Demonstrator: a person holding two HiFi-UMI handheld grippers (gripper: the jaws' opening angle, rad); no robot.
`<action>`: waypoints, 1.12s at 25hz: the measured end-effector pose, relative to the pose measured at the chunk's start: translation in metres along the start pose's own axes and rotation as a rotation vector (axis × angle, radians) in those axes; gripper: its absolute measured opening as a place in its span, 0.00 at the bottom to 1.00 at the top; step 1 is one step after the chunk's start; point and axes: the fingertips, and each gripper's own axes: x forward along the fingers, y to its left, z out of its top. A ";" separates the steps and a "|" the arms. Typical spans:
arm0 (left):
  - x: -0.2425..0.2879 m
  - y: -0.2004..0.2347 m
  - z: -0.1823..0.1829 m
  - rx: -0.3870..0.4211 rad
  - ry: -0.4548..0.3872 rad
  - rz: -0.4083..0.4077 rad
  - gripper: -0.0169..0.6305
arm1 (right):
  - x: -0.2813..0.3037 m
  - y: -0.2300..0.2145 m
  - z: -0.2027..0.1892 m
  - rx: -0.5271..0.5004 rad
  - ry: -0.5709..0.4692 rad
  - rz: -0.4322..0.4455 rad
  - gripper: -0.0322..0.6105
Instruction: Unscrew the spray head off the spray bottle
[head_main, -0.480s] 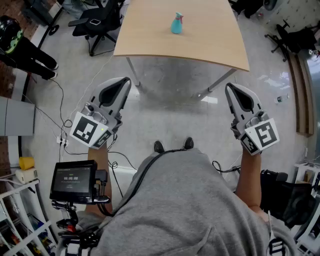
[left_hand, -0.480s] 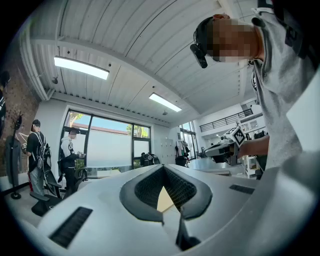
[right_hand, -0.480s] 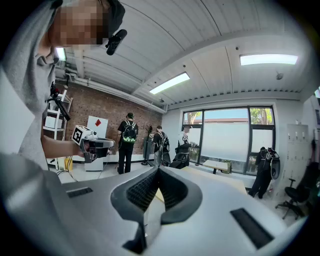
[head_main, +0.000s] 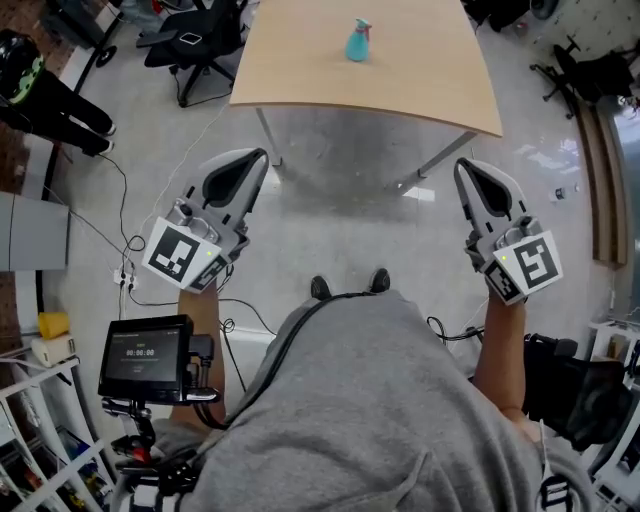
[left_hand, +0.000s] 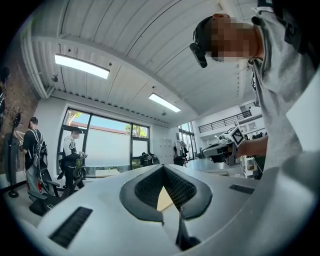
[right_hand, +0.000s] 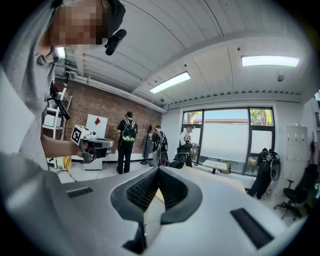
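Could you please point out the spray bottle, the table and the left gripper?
spray bottle (head_main: 358, 44), head view, teal body.
table (head_main: 420, 70), head view, bare wooden top.
left gripper (head_main: 257, 160), head view, shut jaw tips.

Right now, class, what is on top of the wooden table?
A teal spray bottle stands upright on the table. The table's far end lies outside the picture, unseen.

No legible text (monitor (head_main: 146, 360) digits blurred)

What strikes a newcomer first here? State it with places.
A teal spray bottle stands alone on the wooden table ahead. Nearer, the left tongs and right tongs hang shut and empty over the floor, short of the table.
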 end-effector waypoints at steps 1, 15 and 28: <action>0.001 -0.001 0.000 -0.001 -0.001 -0.003 0.03 | -0.001 0.000 0.000 0.000 0.000 -0.003 0.05; 0.023 0.019 0.000 -0.029 -0.008 -0.051 0.03 | 0.013 -0.012 0.010 -0.004 -0.004 -0.041 0.06; 0.129 0.104 -0.046 -0.072 0.046 -0.035 0.03 | 0.116 -0.111 -0.016 0.050 0.002 -0.021 0.06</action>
